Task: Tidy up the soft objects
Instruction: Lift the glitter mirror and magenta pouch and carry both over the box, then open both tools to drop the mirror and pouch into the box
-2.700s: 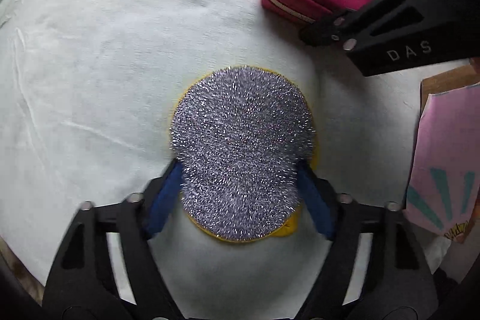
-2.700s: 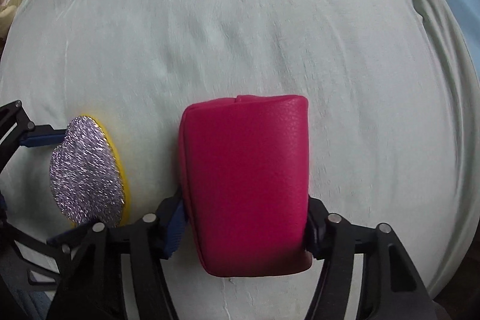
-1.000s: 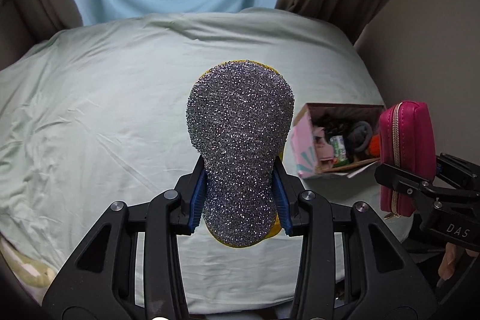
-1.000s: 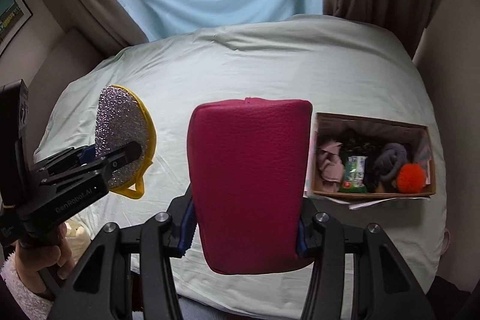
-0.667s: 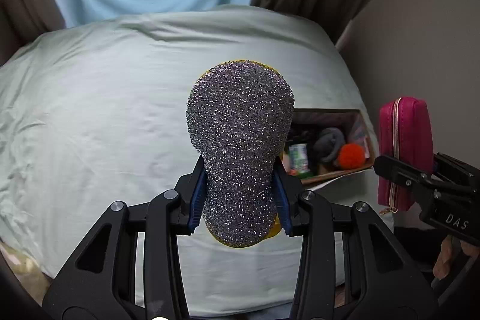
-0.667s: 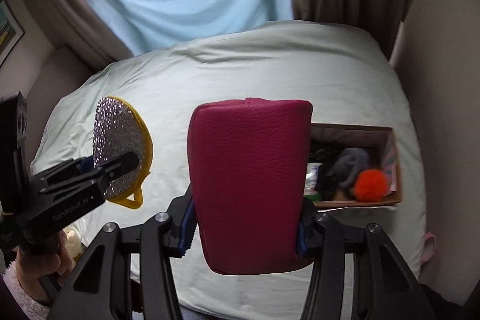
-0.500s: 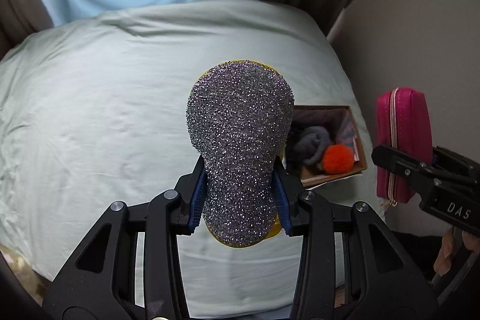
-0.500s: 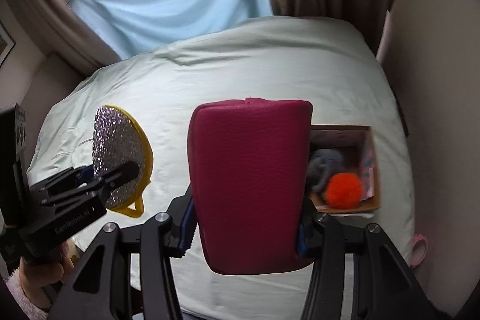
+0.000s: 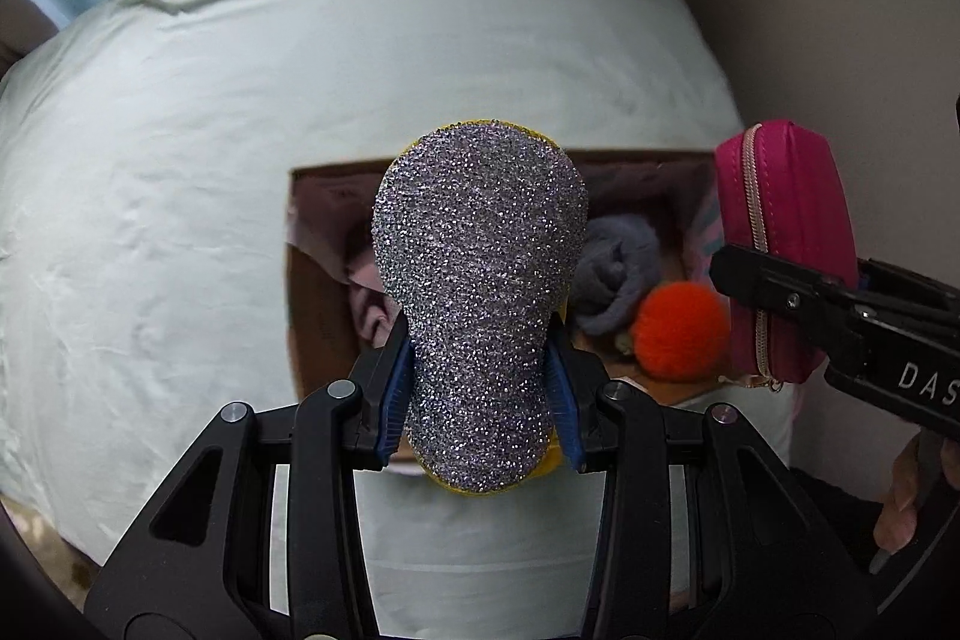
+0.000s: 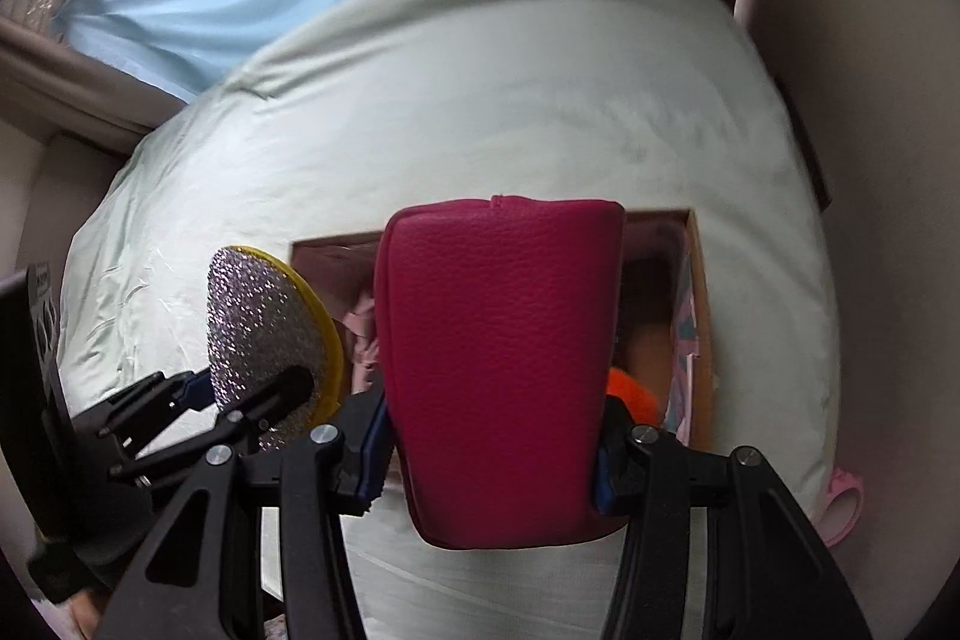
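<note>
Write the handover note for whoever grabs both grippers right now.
Left gripper: shut on the glittery silver scrubbing pad, yellow-backed, held in the air over the cardboard box.
Right gripper: shut on the magenta zip pouch, also in the air over the box.
Box: sits on the pale green bedsheet; already holds an orange pom-pom, a grey woolly item and something pink, unclear what.
Done: both items picked up and brought above the box.
Left: lower each into the box, open the fingers, pull clear.
</note>
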Tool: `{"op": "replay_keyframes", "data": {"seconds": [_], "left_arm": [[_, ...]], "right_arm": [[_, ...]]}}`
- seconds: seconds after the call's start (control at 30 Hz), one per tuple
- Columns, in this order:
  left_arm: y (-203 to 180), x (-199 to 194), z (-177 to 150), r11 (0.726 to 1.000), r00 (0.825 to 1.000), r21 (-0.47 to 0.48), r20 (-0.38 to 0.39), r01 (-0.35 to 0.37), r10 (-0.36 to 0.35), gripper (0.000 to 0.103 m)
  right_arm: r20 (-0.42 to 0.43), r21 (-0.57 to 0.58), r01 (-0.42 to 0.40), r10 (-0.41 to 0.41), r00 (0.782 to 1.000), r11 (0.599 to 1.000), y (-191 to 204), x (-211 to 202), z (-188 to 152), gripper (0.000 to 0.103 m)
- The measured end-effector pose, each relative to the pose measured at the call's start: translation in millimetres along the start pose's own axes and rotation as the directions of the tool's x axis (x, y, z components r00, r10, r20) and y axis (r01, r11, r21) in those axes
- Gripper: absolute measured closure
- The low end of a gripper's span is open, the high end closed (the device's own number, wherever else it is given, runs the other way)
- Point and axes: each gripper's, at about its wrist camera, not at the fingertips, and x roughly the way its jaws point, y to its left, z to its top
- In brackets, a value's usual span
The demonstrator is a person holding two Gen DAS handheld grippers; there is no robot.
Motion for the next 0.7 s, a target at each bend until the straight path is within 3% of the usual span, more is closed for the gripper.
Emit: {"op": "replay_keyframes", "data": {"seconds": [0.2,0.23,0.27,0.3,0.33,0.37,0.43,0.7], "left_arm": [[0,48,5,0.999,0.995,0.005,-0.086,-0.042,0.043,0.066],[1,52,5,0.999,0.995,0.005,-0.089,-0.046,0.046,0.058],[1,56,5,0.999,0.994,0.01,-0.091,-0.053,0.054,0.034],[0,58,6,0.998,0.994,0.017,-0.094,-0.057,0.059,0.02],[-1,62,6,0.997,0.993,0.026,-0.093,-0.069,0.071,0.004],[-2,63,5,0.996,0.992,0.04,-0.093,-0.082,0.086,0.0],[-2,67,4,0.993,0.989,0.056,-0.108,-0.099,0.105,0.0],[6,58,-1,0.996,0.989,0.029,-0.114,-0.09,0.093,0.0]], "right_arm": [[-0.109,0.031,-0.021,0.024,0.994,0.999,-10,46,11,0.056],[-0.116,0.039,-0.027,0.031,0.993,0.999,-11,53,12,0.055],[-0.118,0.044,-0.032,0.037,0.992,0.999,-12,57,13,0.052],[-0.118,0.052,-0.038,0.044,0.992,0.998,-13,62,14,0.049],[-0.114,0.059,-0.043,0.05,0.992,0.997,-13,65,15,0.04],[-0.107,0.065,-0.046,0.053,0.993,0.997,-14,65,16,0.023],[-0.081,0.07,-0.033,0.038,0.996,0.997,-13,63,17,0.005],[-0.083,0.049,0.039,-0.035,0.996,0.998,-16,60,15,0.004]]}}
